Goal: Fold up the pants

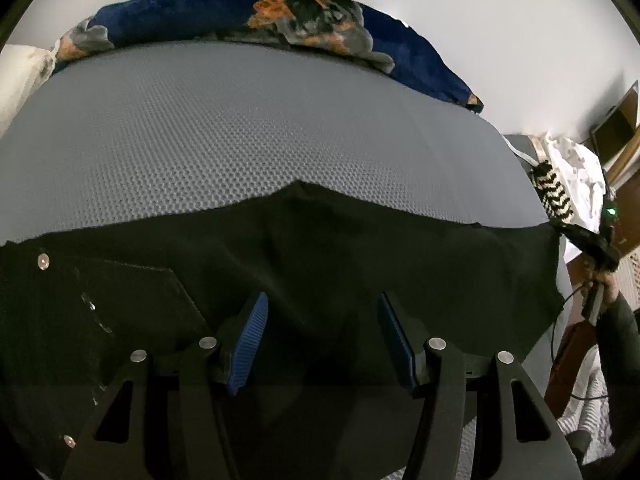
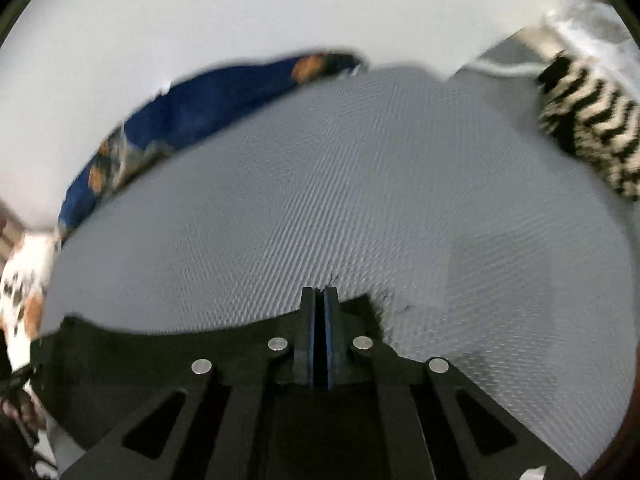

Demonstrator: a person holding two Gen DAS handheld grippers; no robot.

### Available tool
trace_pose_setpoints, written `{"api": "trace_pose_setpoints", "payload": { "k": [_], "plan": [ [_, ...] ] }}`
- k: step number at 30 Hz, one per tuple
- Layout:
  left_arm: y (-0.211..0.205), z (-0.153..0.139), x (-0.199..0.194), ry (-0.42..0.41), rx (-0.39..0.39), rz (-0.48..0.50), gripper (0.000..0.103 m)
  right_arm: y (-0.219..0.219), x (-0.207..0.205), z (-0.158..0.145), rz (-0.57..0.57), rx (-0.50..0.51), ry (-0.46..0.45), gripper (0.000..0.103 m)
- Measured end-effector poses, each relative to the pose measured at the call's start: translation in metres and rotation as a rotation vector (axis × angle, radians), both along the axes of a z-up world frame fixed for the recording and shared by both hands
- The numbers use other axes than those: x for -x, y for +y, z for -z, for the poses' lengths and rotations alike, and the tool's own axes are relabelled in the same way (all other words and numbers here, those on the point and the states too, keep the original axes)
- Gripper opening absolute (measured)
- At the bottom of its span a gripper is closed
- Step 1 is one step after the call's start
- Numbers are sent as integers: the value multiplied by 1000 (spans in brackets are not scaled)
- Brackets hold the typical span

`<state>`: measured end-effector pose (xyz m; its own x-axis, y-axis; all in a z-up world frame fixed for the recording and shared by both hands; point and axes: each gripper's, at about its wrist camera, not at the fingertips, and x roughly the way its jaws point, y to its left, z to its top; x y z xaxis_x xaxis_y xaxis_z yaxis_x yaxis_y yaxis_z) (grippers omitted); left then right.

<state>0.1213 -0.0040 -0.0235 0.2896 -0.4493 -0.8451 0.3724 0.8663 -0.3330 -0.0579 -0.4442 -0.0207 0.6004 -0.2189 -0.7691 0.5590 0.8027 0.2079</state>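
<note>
Your black pants (image 1: pixel 320 248) are spread flat along the near edge of the bed (image 1: pixel 240 128), on that grey dimpled mattress cover, and they run most of the way across it. There's a back pocket with a metal rivet visible toward the left end in the left wrist view.

Your left gripper (image 1: pixel 320 340) hovers over the middle of the pants with its blue-padded fingers (image 1: pixel 248 344) spread wide, nothing between them, just dark cloth underneath.

Your right gripper (image 2: pixel 320 304) has its fingers pressed together, right at the far edge of the pants (image 2: pixel 160 352). I honestly can't tell if any cloth is caught between the pads; the picture is blurry there and only a few loose threads show at the tips.

Along the far edge of the bed lies a navy blanket (image 1: pixel 224 12) with orange and grey print. Off the right corner sits something black-and-white zigzag patterned (image 2: pixel 588 120), next to white cloth (image 1: pixel 576 176).
</note>
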Motion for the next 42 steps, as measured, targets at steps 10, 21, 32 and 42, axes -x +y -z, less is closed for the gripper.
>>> {"api": "trace_pose_setpoints", "payload": {
  "k": [10,21,32,42],
  "plan": [
    [13,5,-5,-47,-45,-29,58,-6,-15,44,105,92,169,0],
    [15,24,-18,-53,-88,-31,58,29,-23,0,39,5,76,6],
    [68,-3,-8,-113,-98,-111,58,235,-177,16,-606,-153,77,16],
    [138,2,-2,-76,-118,-177,58,357,-256,47,-937,-203,147,30]
  ]
}}
